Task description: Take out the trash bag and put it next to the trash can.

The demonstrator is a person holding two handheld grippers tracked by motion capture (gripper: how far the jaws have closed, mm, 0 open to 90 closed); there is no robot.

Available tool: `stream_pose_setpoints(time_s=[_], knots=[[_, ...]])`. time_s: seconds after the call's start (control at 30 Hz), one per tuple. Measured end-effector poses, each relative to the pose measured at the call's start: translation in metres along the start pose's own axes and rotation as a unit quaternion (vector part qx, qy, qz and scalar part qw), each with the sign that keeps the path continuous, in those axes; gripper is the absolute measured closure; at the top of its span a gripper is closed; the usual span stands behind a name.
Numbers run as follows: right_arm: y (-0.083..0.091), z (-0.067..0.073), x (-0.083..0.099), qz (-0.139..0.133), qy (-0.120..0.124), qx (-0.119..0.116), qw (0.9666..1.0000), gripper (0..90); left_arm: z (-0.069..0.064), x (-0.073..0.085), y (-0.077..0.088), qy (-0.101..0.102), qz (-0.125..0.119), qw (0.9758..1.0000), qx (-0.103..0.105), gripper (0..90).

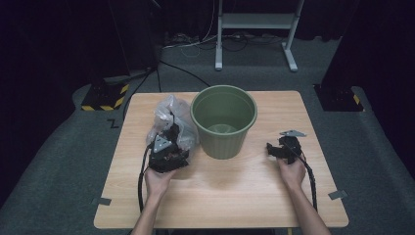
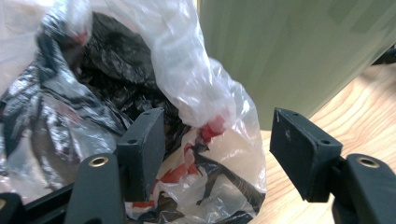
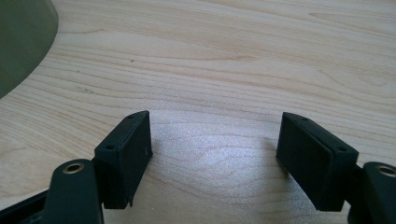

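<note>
A filled plastic bag (image 1: 170, 122) is seen on the surface (image 1: 235, 191), touching the empty green bin (image 1: 223, 121) (presumably its destination). Left gripper (image 2: 217, 144) fingers are spread around the bag, ungripped; right gripper (image 3: 215, 156) open, empty. Transfer not started.

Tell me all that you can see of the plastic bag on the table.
The plastic bag is clear, thin and crumpled, stuffed with black film and some red-and-white scraps. It sits on the wooden table, pressed against the left side of the green bucket. The left tool is open around one bulge, not yet closed.
</note>
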State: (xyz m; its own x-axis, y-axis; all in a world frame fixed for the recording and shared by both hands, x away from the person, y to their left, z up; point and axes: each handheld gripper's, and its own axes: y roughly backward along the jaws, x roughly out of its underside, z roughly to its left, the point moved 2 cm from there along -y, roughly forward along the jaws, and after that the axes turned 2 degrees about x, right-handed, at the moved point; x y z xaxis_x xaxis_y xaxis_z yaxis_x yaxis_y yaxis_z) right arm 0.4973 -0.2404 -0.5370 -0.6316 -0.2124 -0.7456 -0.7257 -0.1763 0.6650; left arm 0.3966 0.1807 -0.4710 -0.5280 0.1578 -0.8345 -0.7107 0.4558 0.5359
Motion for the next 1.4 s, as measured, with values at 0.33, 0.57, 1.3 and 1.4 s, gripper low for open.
stream_pose_setpoints(time_s=[0.33,0.57,1.3,1.4], knots=[[0.0,0.0,0.0,0.0,0.0,0.0,1.0,26.2,-0.008,0.011,-0.019,-0.011,0.022,0.9996,-0.013,36.1],[0.0,0.0,0.0,0.0,0.0,0.0,1.0,26.2,-0.014,0.014,-0.033,-0.018,0.031,0.9992,-0.017,36.6],[0.0,0.0,0.0,0.0,0.0,0.0,1.0,26.2,-0.01,0.033,-0.078,-0.021,0.068,0.9945,-0.076,37.0],[0.0,0.0,0.0,0.0,0.0,0.0,1.0,26.2,-0.009,0.032,-0.078,-0.015,0.069,0.9944,-0.078,35.3]])
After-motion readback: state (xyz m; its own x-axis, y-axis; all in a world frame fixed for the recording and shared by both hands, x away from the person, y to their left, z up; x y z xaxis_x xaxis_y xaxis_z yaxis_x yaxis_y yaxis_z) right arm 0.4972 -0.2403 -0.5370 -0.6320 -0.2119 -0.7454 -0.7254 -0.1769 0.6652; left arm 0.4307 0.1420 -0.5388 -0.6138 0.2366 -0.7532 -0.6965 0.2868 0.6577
